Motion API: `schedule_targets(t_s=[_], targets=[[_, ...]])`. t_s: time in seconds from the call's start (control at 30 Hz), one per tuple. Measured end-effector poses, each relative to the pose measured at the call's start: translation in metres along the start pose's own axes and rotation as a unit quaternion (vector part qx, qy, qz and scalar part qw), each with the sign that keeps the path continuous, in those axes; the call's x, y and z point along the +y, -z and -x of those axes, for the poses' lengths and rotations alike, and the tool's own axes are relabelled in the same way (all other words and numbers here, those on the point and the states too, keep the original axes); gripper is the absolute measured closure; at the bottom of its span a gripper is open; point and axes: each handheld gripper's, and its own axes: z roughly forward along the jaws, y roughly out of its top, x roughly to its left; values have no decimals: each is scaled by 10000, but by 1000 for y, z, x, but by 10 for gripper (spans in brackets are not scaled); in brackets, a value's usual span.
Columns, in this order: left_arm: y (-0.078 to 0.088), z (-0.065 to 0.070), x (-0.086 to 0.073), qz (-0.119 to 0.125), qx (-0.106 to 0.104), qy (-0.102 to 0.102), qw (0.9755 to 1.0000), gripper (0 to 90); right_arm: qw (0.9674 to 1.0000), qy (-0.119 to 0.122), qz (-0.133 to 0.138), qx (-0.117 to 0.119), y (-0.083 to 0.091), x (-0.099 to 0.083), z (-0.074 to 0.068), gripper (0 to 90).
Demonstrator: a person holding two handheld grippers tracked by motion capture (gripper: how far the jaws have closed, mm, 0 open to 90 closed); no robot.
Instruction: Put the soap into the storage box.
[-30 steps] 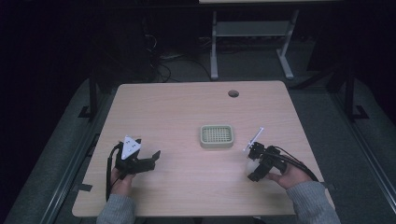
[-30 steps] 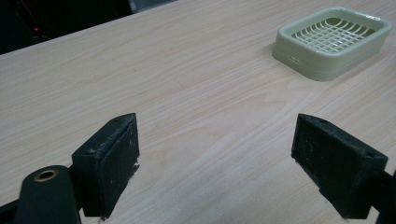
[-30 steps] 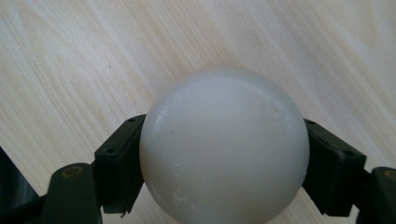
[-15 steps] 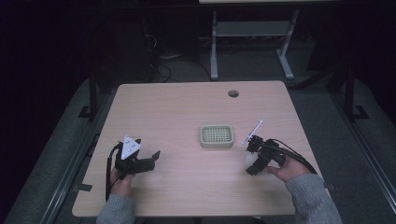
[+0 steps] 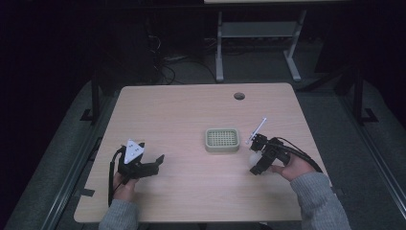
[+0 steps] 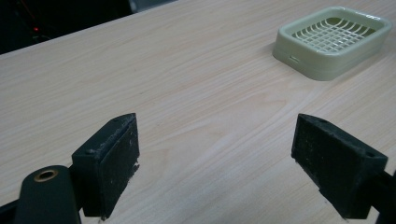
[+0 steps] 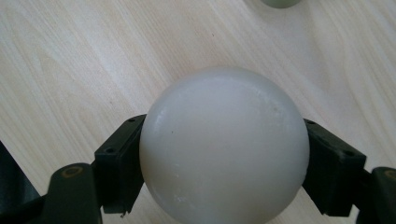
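Holding a white ball (image 7: 223, 148) tightly between its two jaws, just above the table (image 5: 191, 110), the right gripper (image 5: 257, 158) probably means to carry it to the green basket (image 5: 222, 139) just ahead, while the left gripper (image 5: 152, 163) rests wide open and empty.

Right hand-held gripper (image 5: 254, 158) drawn slightly back from the soap dish (image 5: 222, 140) toward the near edge of the surface (image 5: 191, 110), white ball (image 5: 253, 158) carried along, wrist turned.
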Motion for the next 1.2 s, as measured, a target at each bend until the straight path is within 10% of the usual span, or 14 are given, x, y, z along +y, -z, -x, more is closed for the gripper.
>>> schedule_targets(t_s=[1.2], targets=[[1, -2, 0, 14, 13, 53, 10000, 148, 9997, 215, -51, 118, 5, 51, 9, 234]])
